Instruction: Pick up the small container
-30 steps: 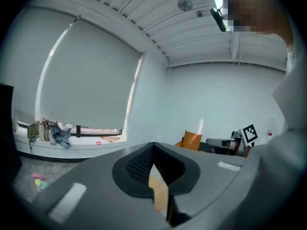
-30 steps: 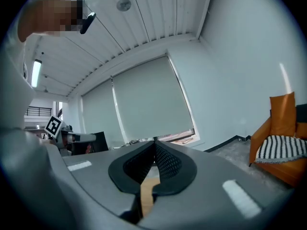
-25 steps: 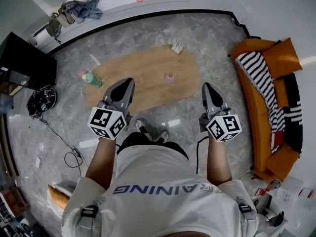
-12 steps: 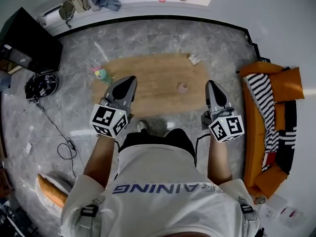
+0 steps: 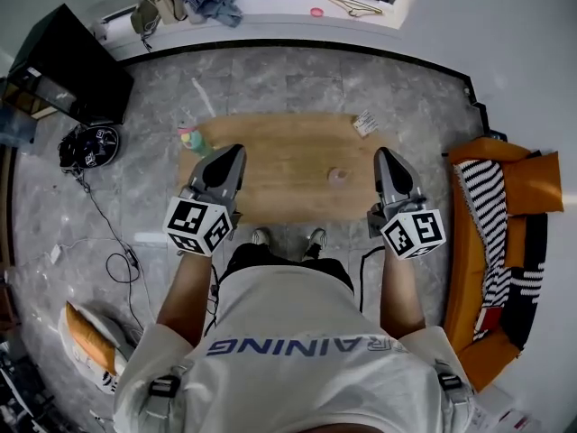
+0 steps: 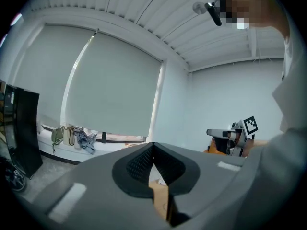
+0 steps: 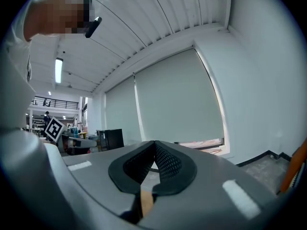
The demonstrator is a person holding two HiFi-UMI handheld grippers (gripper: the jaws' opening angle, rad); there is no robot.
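Observation:
The small container (image 5: 336, 175), pale pink and translucent, stands on the low oval wooden table (image 5: 279, 188), right of its middle. My right gripper (image 5: 386, 156) hangs over the table's right end, a short way right of the container and apart from it, jaws shut and empty. My left gripper (image 5: 233, 154) is over the table's left part, also shut with nothing in it. In the left gripper view the jaws meet at the tip of the left gripper (image 6: 153, 144). The right gripper view shows the tips of the right gripper (image 7: 154, 143) closed too, pointing level at the window wall.
A green and pink bottle (image 5: 192, 140) stands at the table's left end, a small packet (image 5: 365, 123) at its far right corner. An orange sofa (image 5: 505, 233) lines the right side, a black cabinet (image 5: 63, 66) the far left. Cables and a black round device (image 5: 88, 147) lie on the floor.
The person has stepped up to the table, which now lies centred just beyond both grippers. Both grippers have come over its near edge, still shut and empty.

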